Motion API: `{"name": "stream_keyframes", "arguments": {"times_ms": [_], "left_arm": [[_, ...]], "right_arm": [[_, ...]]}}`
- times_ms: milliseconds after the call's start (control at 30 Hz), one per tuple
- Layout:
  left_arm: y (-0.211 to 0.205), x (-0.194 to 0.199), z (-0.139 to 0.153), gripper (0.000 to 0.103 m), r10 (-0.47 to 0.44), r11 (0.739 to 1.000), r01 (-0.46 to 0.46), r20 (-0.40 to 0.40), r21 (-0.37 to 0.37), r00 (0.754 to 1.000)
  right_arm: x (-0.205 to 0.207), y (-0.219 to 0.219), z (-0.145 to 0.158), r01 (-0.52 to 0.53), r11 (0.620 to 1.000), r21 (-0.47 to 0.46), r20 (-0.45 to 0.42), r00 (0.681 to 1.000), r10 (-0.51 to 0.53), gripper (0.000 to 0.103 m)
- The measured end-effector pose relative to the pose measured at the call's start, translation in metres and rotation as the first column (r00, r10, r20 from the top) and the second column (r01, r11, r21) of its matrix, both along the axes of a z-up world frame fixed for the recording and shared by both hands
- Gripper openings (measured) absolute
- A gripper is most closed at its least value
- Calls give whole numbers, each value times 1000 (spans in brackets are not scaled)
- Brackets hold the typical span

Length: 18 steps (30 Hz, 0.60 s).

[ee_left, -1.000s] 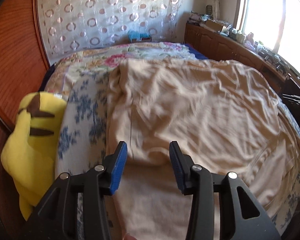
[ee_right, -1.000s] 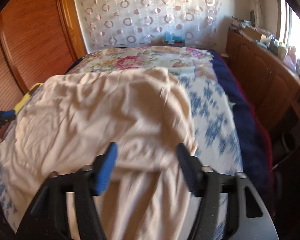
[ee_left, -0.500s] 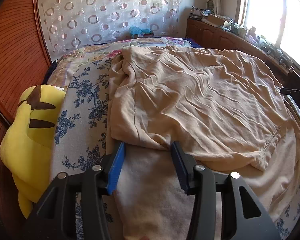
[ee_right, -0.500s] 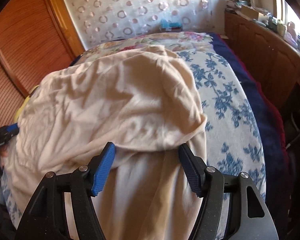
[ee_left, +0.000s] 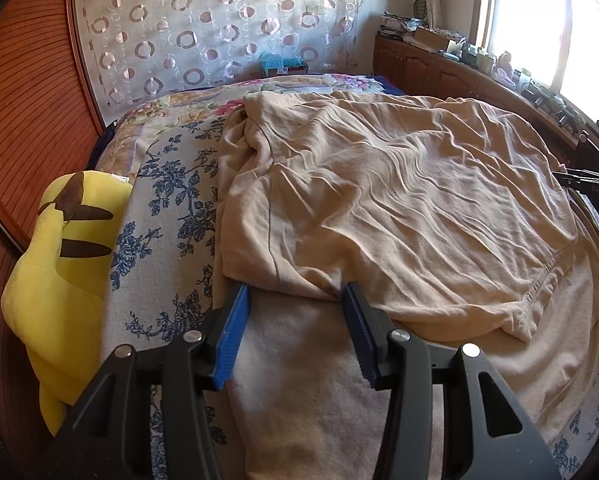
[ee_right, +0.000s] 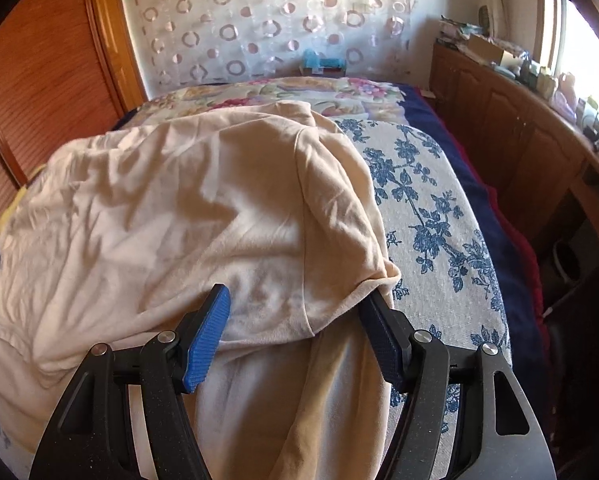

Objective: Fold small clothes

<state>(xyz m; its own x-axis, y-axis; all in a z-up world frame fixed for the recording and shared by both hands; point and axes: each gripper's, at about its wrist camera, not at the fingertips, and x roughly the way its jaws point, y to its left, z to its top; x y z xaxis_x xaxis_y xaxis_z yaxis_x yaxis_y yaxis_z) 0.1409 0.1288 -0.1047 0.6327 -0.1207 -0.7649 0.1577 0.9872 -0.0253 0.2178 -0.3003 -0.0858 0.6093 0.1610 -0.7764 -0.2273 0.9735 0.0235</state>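
A large beige garment (ee_left: 399, 200) lies spread on the bed, its far part folded back over the near part. The fold's near edge runs across the tips of my left gripper (ee_left: 295, 300), which is open with its blue pads apart and only loose cloth between them. In the right wrist view the same garment (ee_right: 199, 208) ends at my right gripper (ee_right: 296, 294), also open, and a corner of the folded layer drapes onto its right fingertip (ee_right: 375, 304). The right gripper (ee_left: 595, 184) also shows at the far right edge of the left wrist view.
A yellow plush toy (ee_left: 59, 280) lies at the bed's left edge against a wooden panel. The blue-flowered bedspread (ee_right: 431, 220) is bare to the right of the garment. A wooden cabinet (ee_right: 519, 128) with clutter on top runs under the window.
The folded-over layer has come down and settled flat, so its edge now lies at both sets of fingertips. My right gripper has sunk a little toward the bed.
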Motion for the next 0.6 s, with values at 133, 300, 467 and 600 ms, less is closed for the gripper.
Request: {"name": "stream_keyframes", "arguments": {"times_ms": [133,300,467,600], "left_arm": [[5,3,5,48,-3,999,2,-25,-39,1000],[14,16,15,44,36,996,-37,-16,-84,999],[19,39,7,42,42,994,-49,-77,-94,996],[17,40,8,11,32,998,-35,-67,-45,997]], "right_arm": [[0,1,-2,-1,1000,-19,1,1000,1,69],[0,2,-2,-1,1000,-20,2,1000,1,69],[0,2,-2,-2,1000,-19,2,1000,2,69],[-1,2,-3,-1,1000,-19,2,1000,2,69]]}}
